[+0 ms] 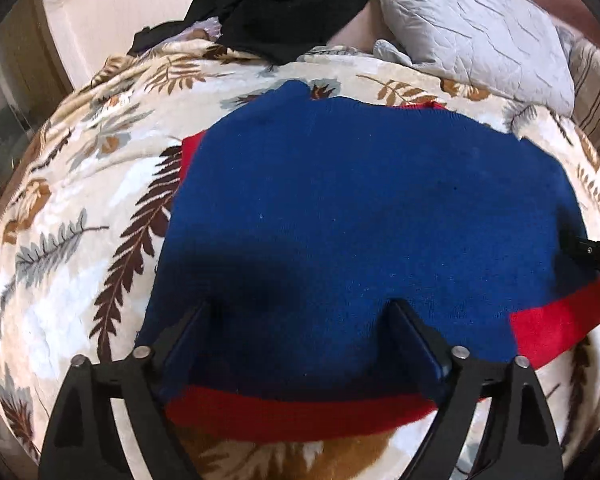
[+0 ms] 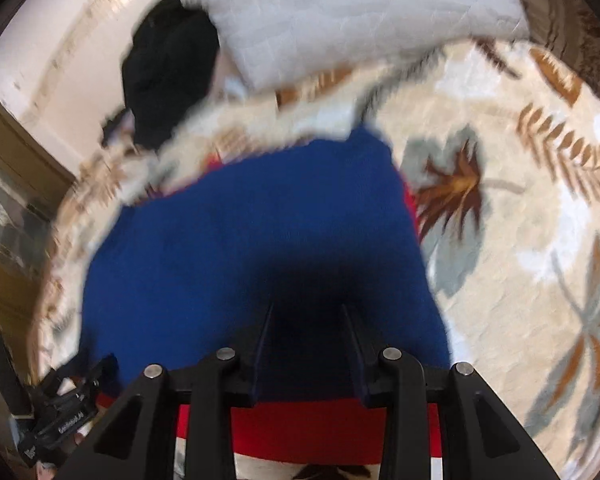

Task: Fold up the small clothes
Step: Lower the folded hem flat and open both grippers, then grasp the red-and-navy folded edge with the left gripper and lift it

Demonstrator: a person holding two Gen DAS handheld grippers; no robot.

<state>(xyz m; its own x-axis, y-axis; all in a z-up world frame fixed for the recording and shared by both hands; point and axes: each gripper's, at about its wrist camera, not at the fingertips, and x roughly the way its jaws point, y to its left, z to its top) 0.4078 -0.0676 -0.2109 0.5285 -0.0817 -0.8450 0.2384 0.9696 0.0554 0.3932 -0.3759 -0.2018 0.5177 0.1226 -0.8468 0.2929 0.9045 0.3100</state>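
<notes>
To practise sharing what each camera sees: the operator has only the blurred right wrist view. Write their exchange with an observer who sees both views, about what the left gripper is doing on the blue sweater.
Operator: I only see the left gripper's body at my lower left. Are its fingers open?
Observer: Yes. The left gripper has its fingers spread wide, with nothing held between them.
Operator: Where are they on the garment?
Observer: The fingertips sit over the blue sweater, just past its red hem band. I cannot tell whether they are touching the fabric.
</notes>
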